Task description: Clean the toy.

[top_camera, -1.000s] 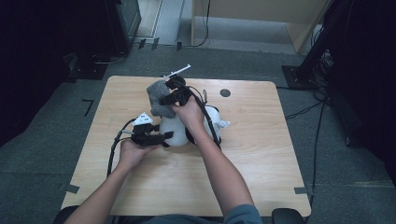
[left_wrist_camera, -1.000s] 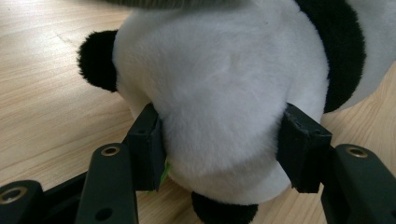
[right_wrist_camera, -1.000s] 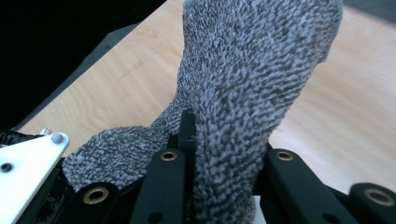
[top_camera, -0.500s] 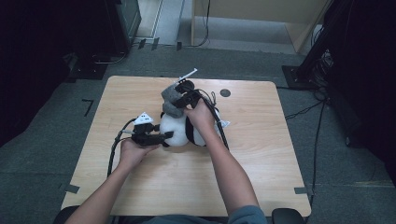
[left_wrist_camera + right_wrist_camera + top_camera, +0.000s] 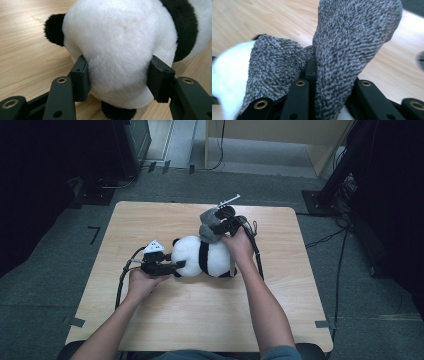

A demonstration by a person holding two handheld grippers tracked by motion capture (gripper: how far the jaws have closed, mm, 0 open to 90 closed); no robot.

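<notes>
Light wooden table [image 5: 165, 320] on grey carpet floor [image 5: 45, 285], tape marks [image 5: 94, 234], dark equipment stands [image 5: 345, 175] at sides, pale wooden cabinet [image 5: 280, 140] beyond.

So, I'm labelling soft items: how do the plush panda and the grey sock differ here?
The plush panda is white and black with smooth fur; the grey sock is speckled knit. The panda lies on the table, gripped by the left gripper; the sock is pinched in the right gripper. Both are soft.

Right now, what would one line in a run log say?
left gripper: clamped on panda head | right gripper: shut on grey sock, above panda | table: panda lying down
</notes>
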